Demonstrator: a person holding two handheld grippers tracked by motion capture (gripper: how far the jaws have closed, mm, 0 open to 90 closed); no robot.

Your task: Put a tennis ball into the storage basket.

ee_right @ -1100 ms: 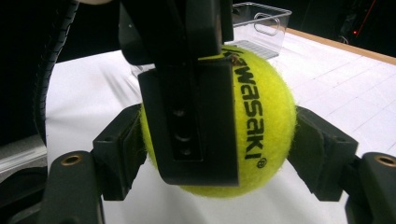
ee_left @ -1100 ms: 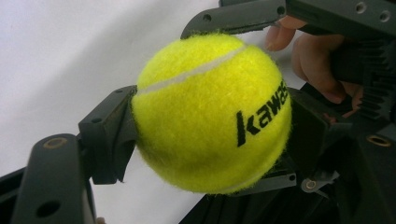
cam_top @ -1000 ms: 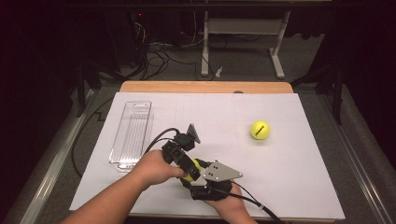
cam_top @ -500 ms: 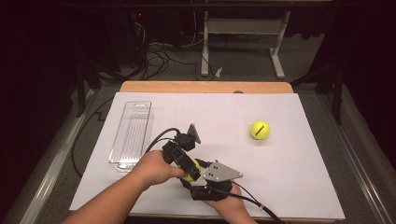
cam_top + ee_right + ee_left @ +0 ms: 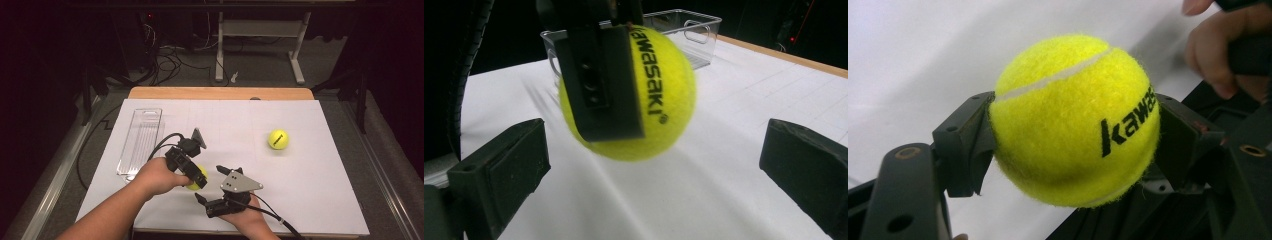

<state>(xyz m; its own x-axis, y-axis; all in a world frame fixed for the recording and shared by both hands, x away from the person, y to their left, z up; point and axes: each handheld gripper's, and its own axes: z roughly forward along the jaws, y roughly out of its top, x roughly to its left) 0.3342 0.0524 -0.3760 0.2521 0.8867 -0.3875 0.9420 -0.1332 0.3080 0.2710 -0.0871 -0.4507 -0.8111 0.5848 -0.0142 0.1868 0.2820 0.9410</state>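
A yellow tennis ball [image 5: 1075, 120] with black lettering sits between the two black jaws of my left gripper [image 5: 1073, 137], whose pads press on both its sides. From above, the ball [image 5: 201, 172] is just over the white sheet near the front, with the left gripper [image 5: 196, 178] shut on it. My right gripper [image 5: 211, 183] faces it from the right. Its jaws have just been opening and now stand wide apart. In the right gripper view the ball [image 5: 659, 95] hangs ahead of the right gripper [image 5: 654, 165], untouched by its pads. A second tennis ball [image 5: 278, 139] lies at the right.
A clear plastic tray [image 5: 141, 140] lies lengthwise at the left of the white sheet [image 5: 310, 175]; it also stands behind the ball as the tray [image 5: 689, 30]. A wooden edge [image 5: 220, 93] runs along the table's far side. Cables and a stand lie on the floor beyond.
The right gripper's jaws, earlier closed at the ball, have spread wide and let go of it. The left gripper keeps its hold; both hands stay about where they were.
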